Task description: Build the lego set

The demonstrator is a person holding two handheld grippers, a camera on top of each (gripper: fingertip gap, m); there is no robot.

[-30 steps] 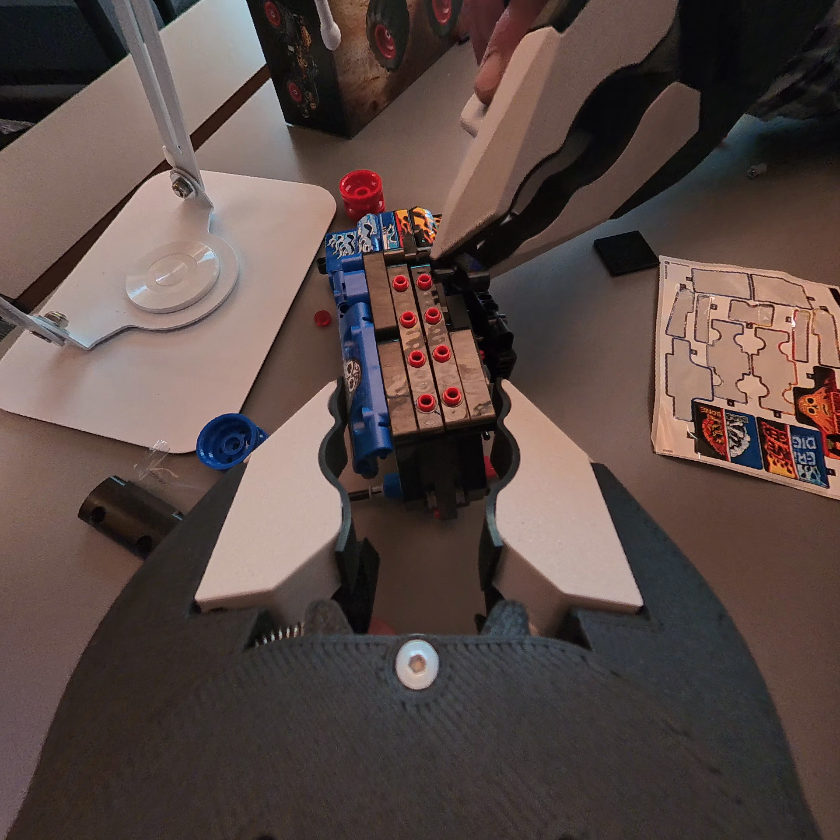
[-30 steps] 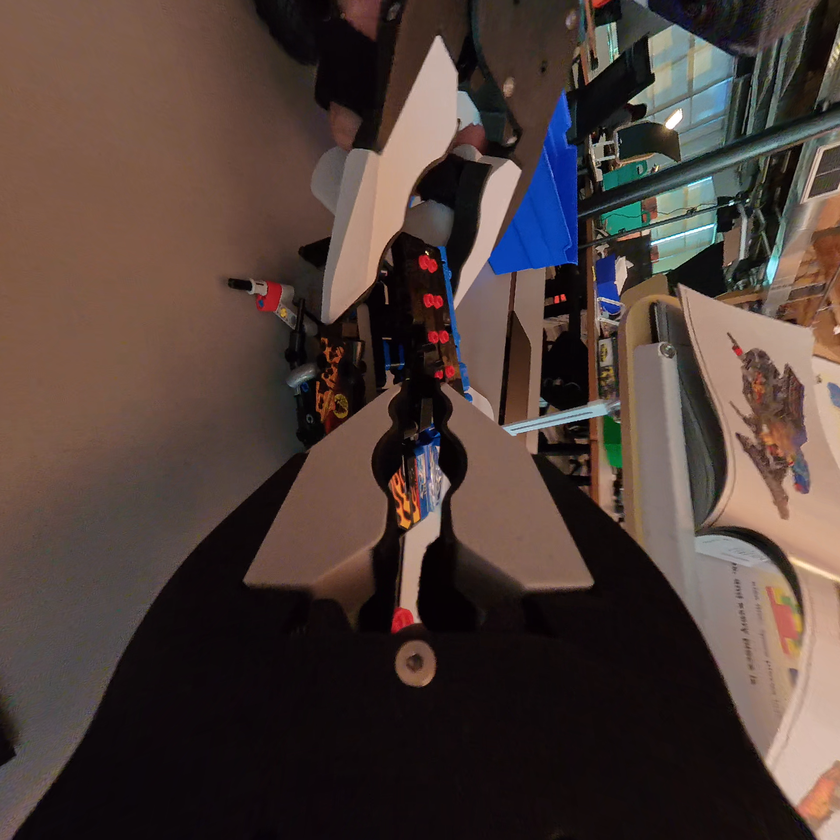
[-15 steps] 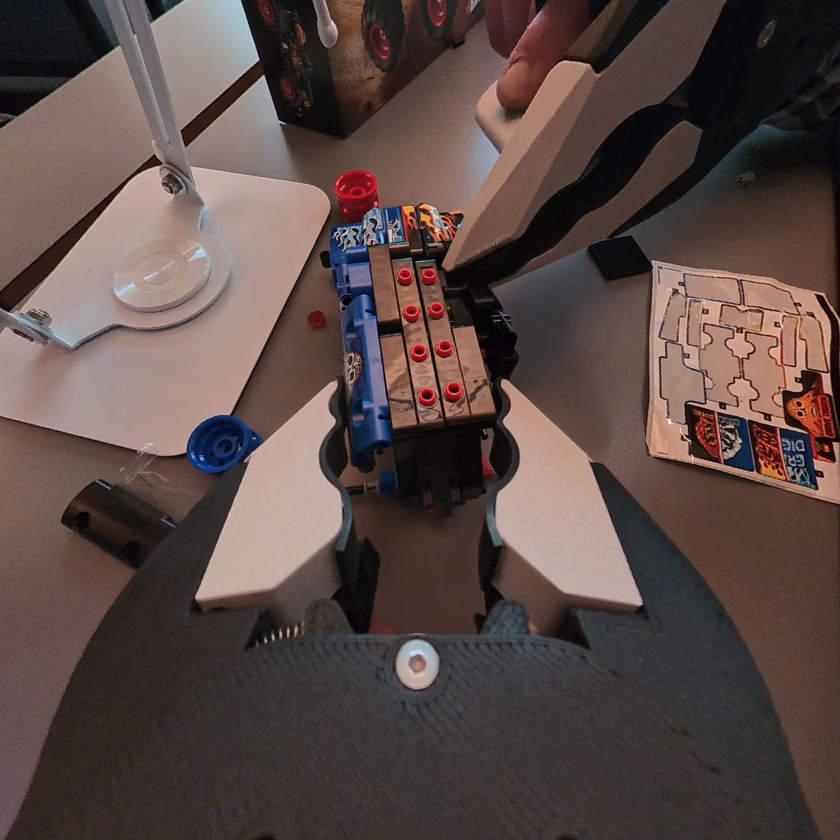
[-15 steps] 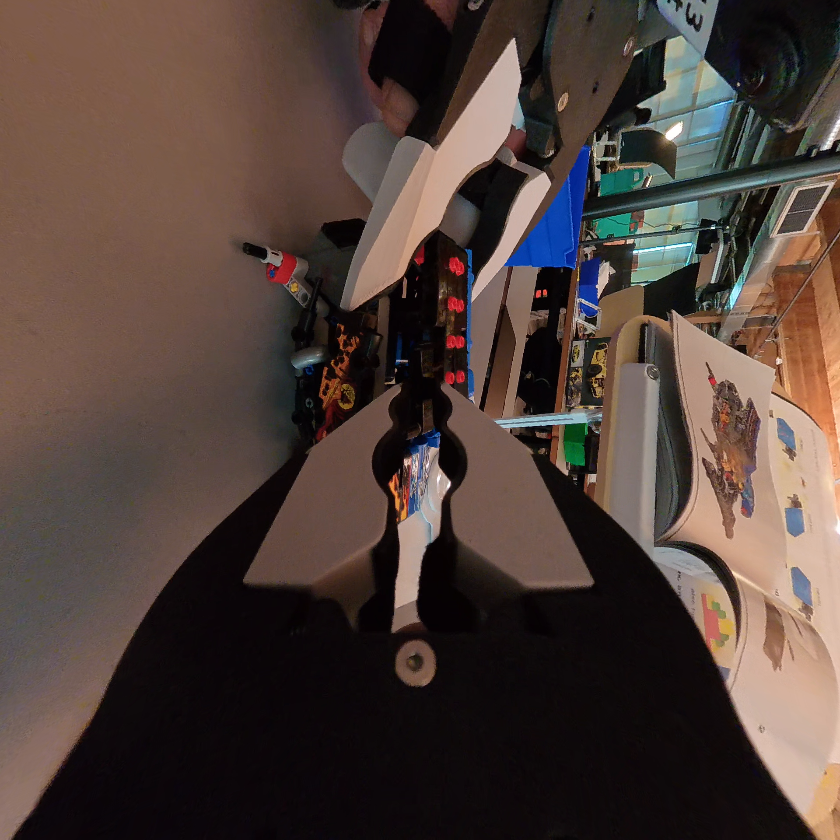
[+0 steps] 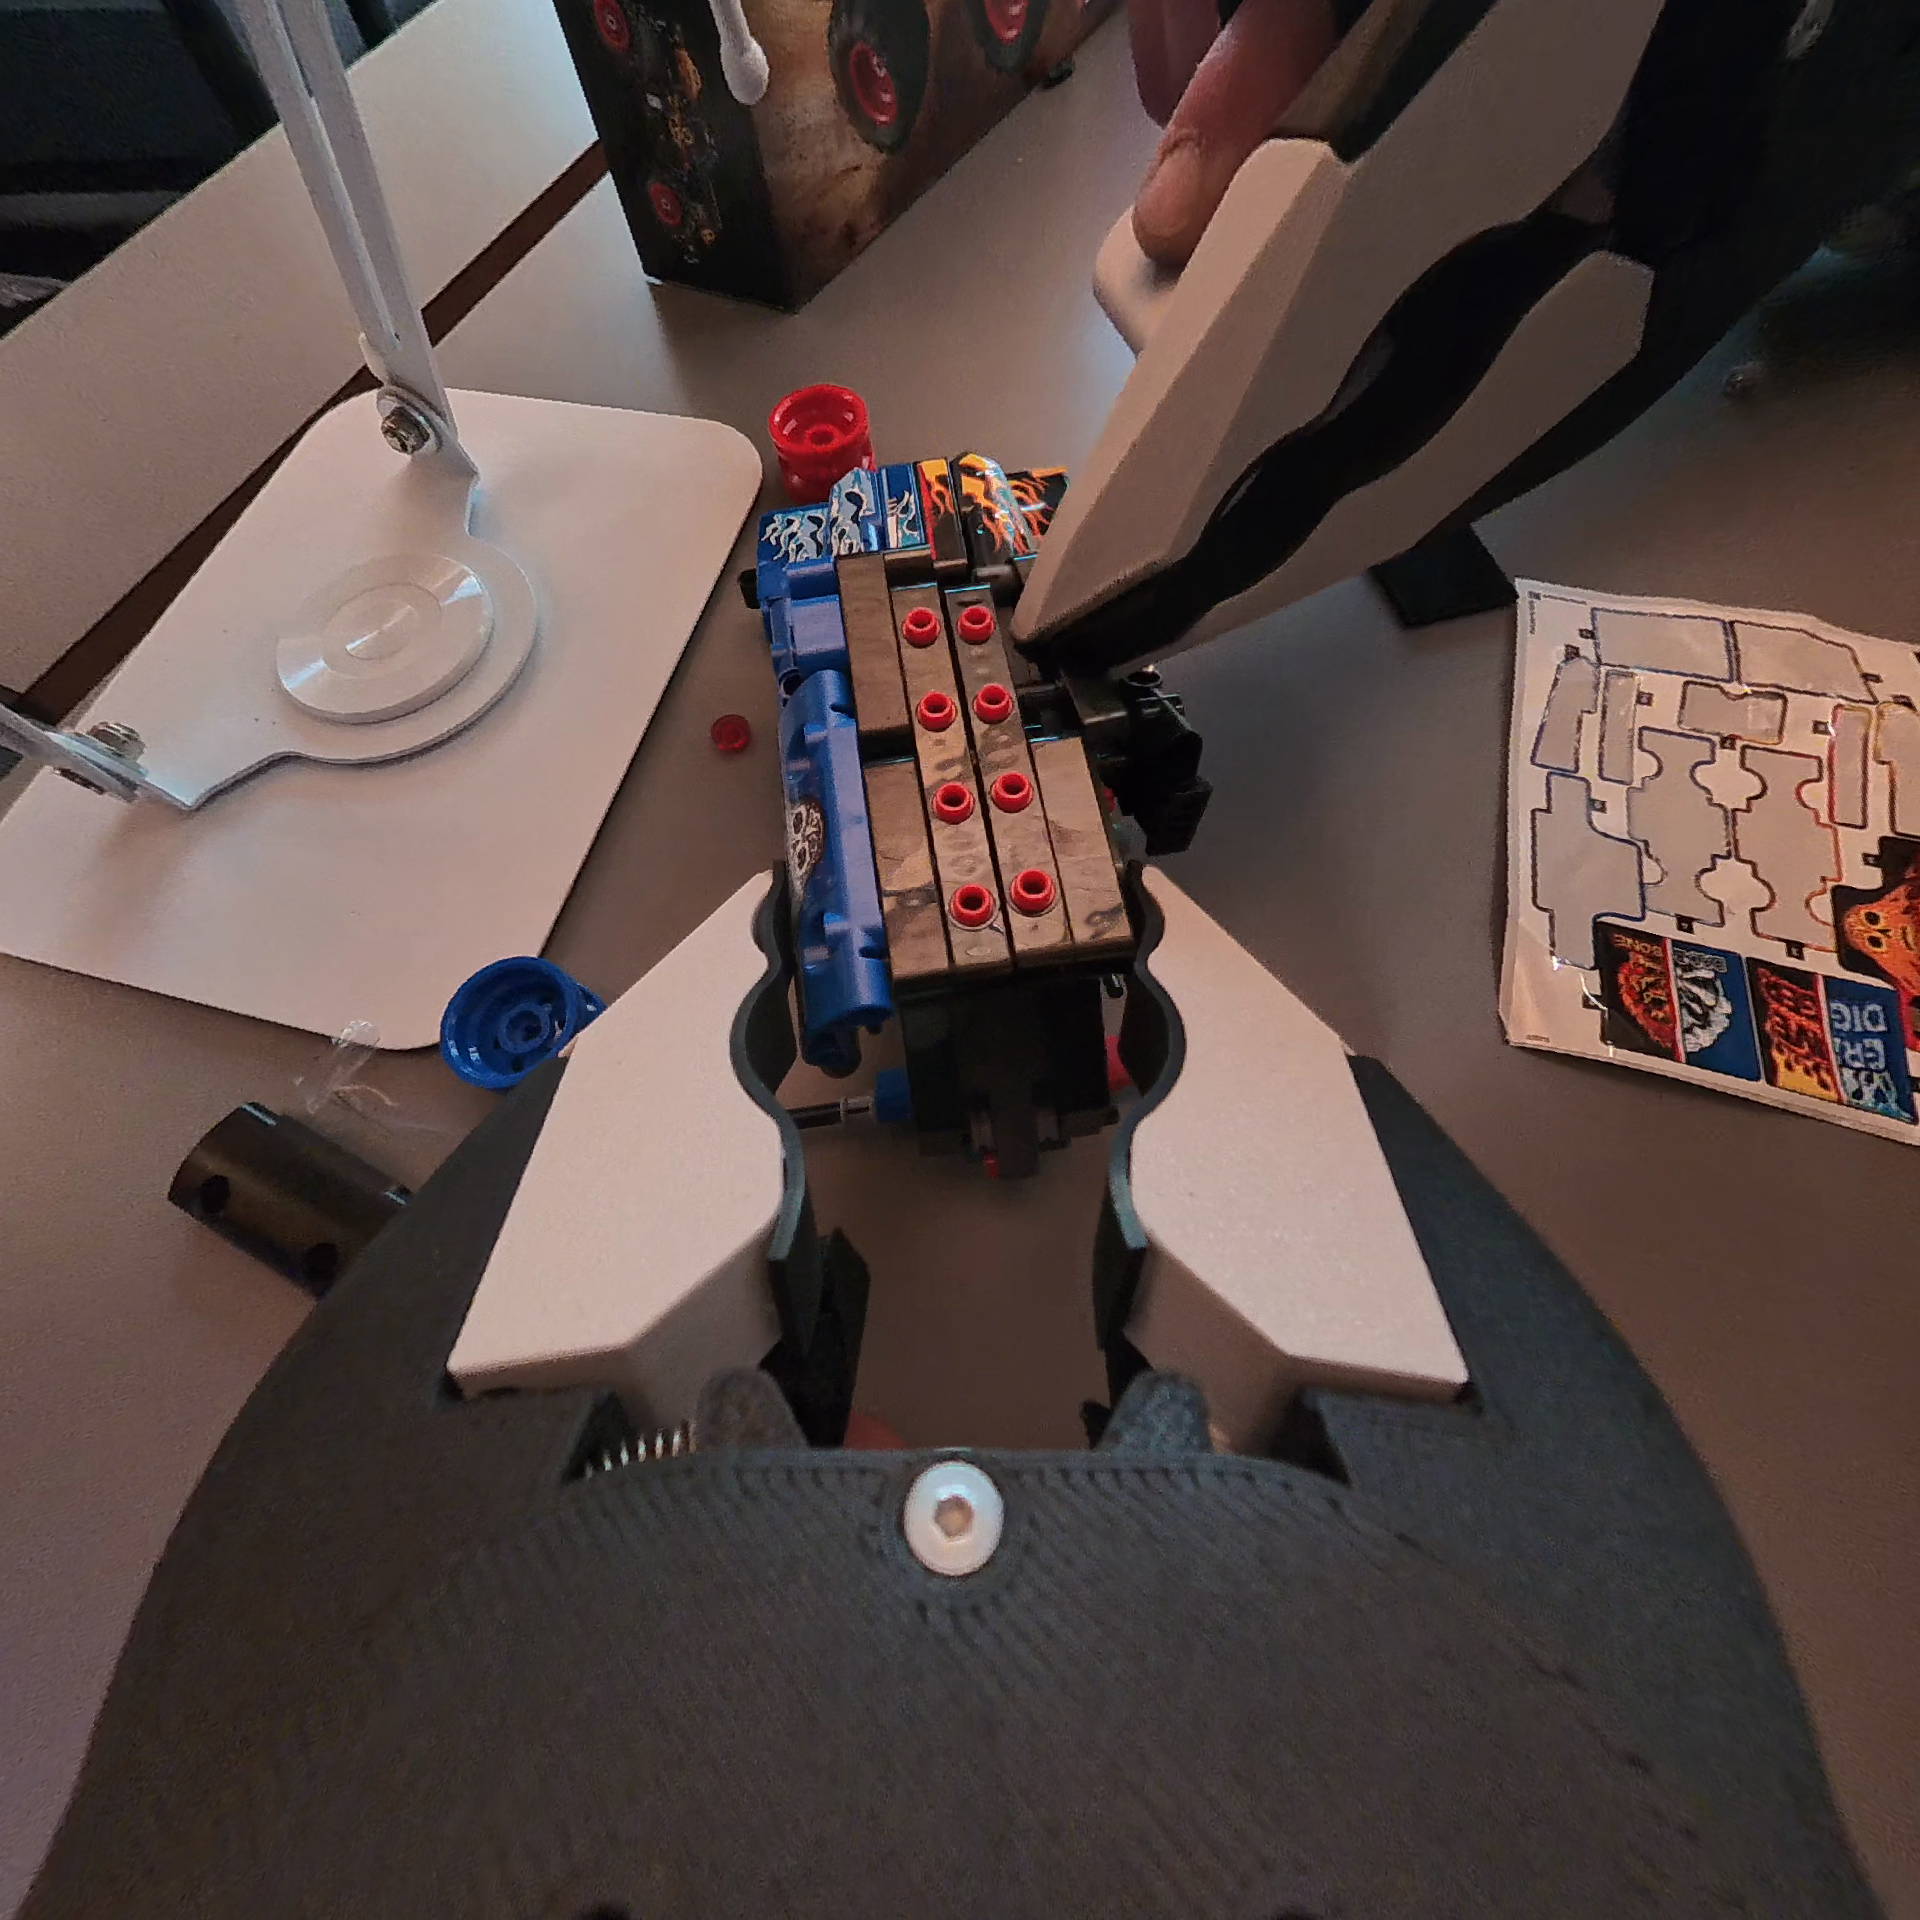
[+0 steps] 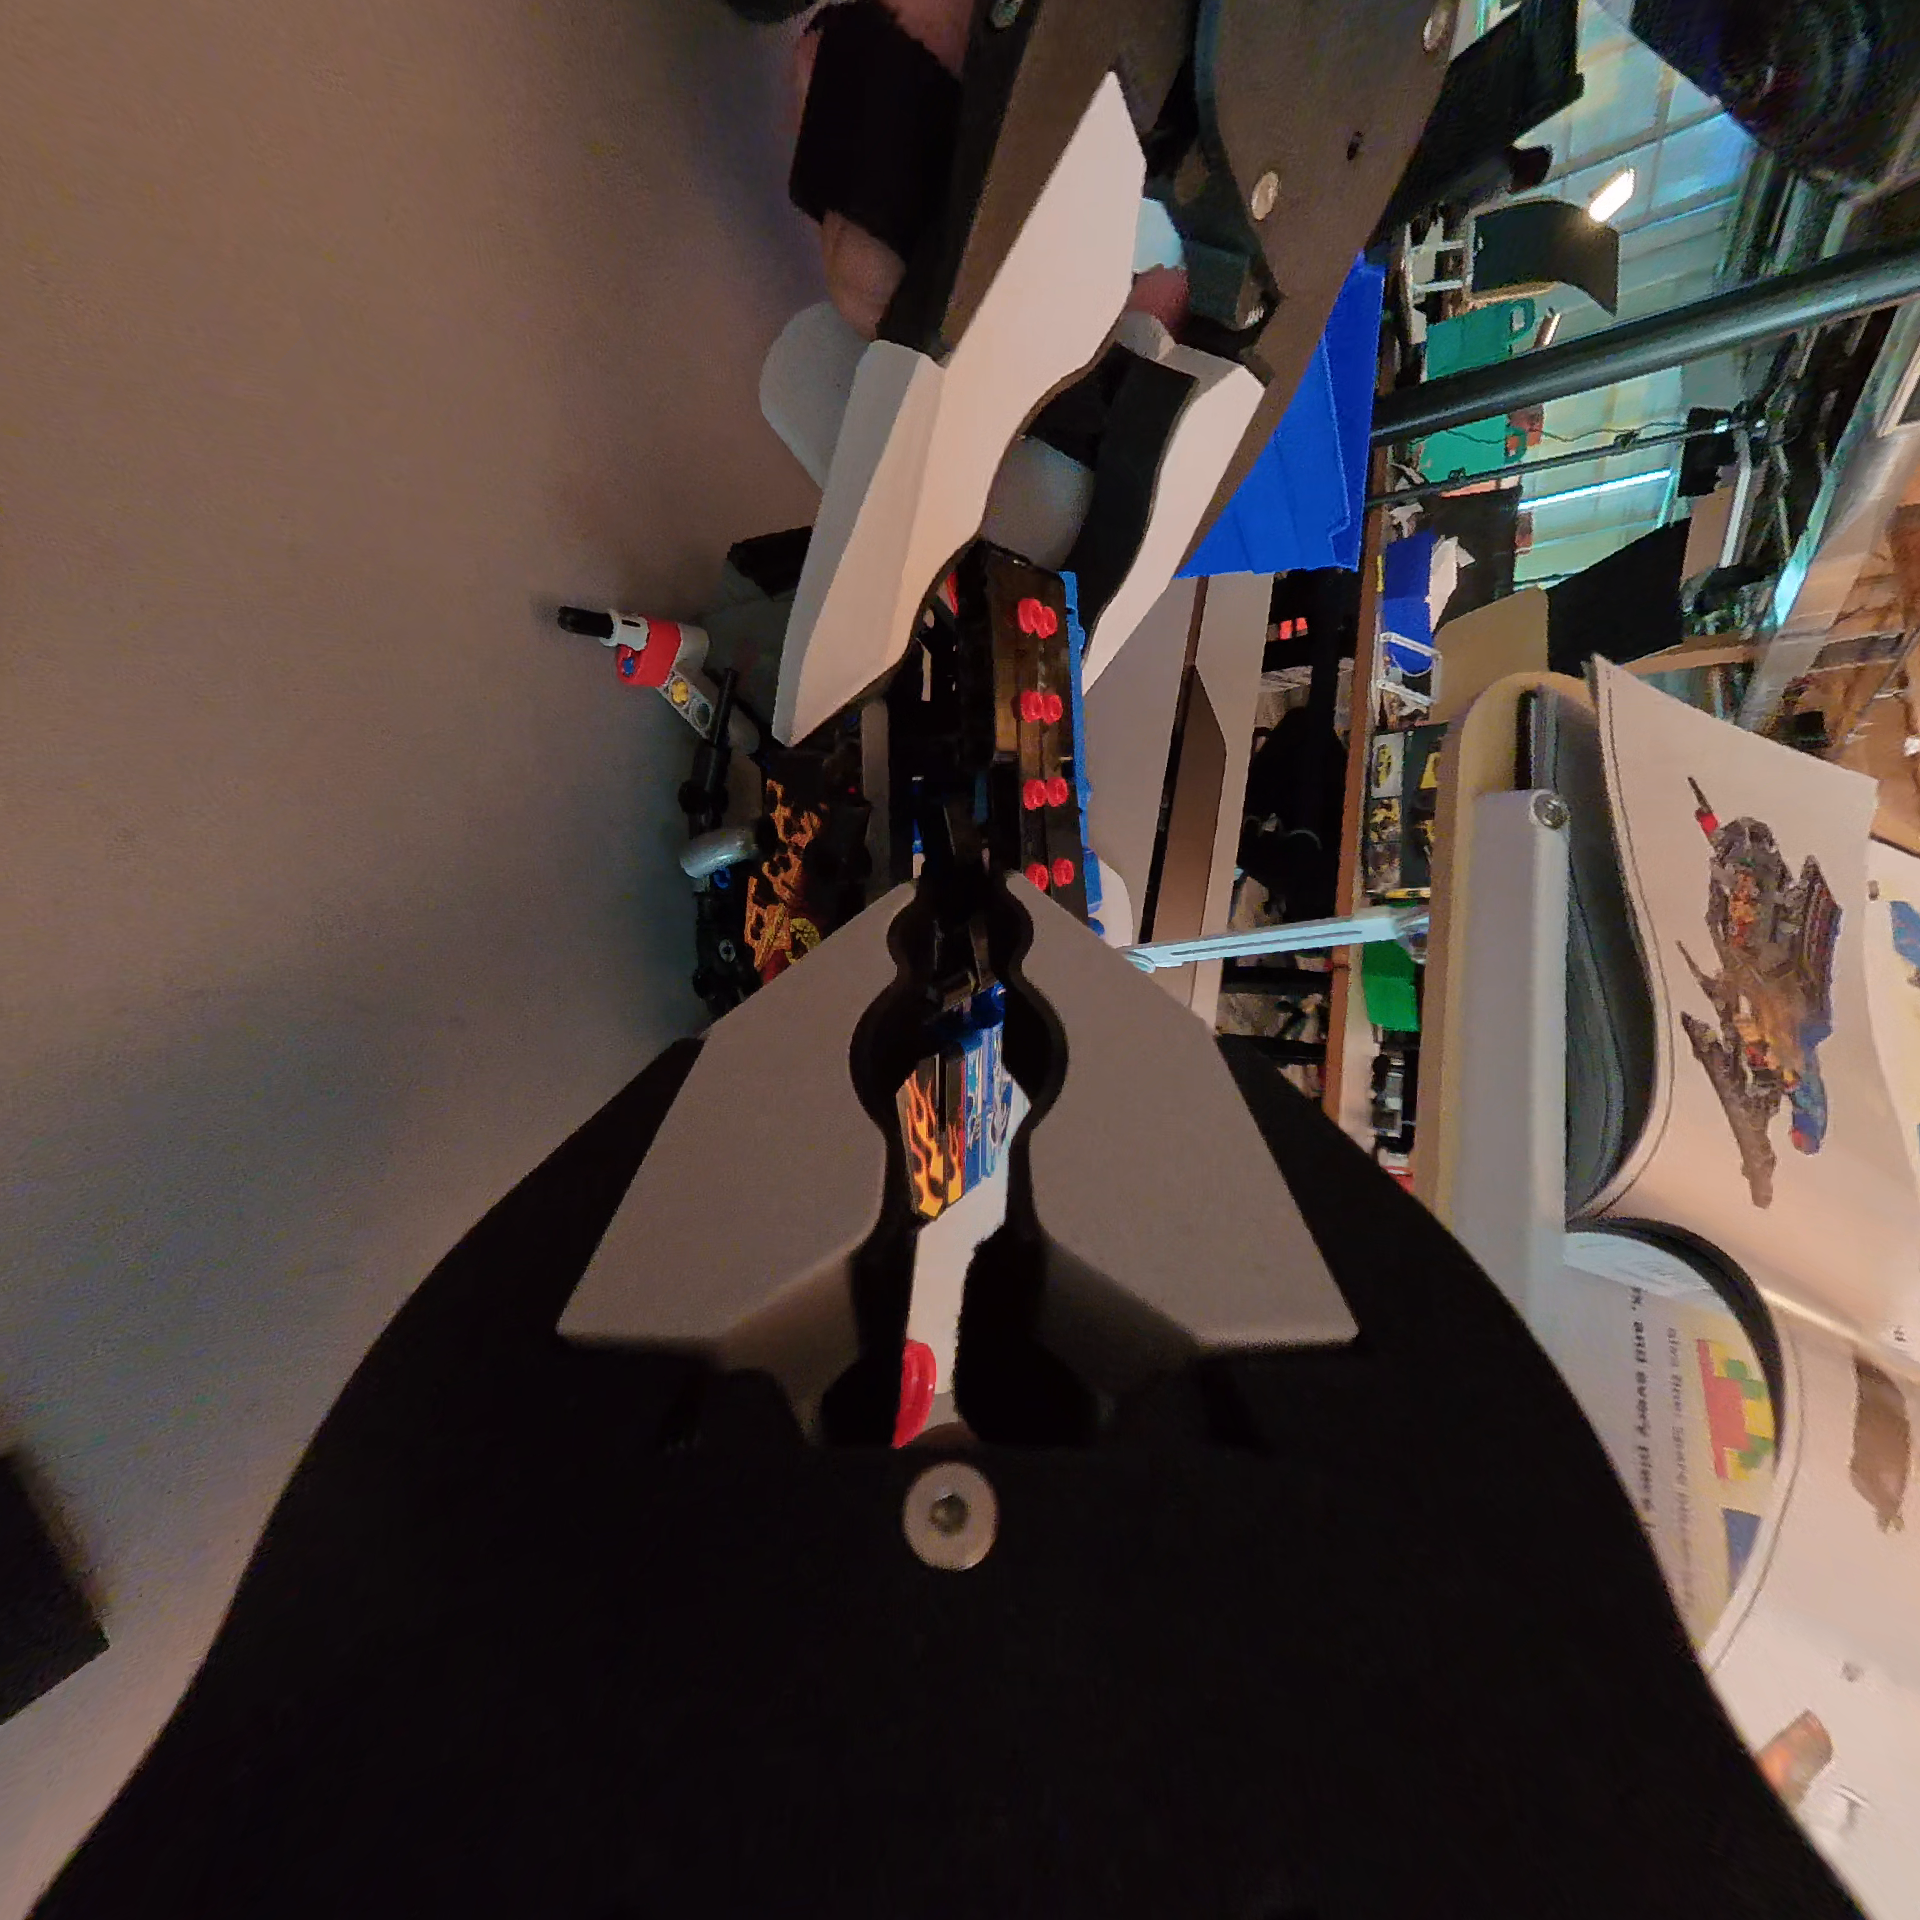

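Note:
The lego truck body (image 5: 977, 790), black with red studs, a blue side and flame stickers, rests on the grey table. My left gripper (image 5: 956, 914) is shut on its near end, one finger on each side. My right gripper (image 5: 1039, 634) comes in from the upper right and is shut on a black part at the model's far right side. In the right wrist view the right gripper (image 6: 961, 904) pinches that black part, the model (image 6: 1029, 748) runs beyond it, and the left gripper (image 6: 977, 644) holds the far end.
A red wheel hub (image 5: 821, 436), a blue wheel hub (image 5: 509, 1023), a small red stud (image 5: 731, 732) and a black cylinder (image 5: 270, 1184) lie left of the model. A white stand base (image 5: 343, 665), the set's box (image 5: 810, 135), a sticker sheet (image 5: 1714, 862), an open booklet (image 6: 1745, 935). One gripper's finger ends stand about 4 cm off the other's.
Both grippers keep their hold on the model. The right gripper has shifted slightly along the model's right side, and its view has tilted a little. The model has barely moved.

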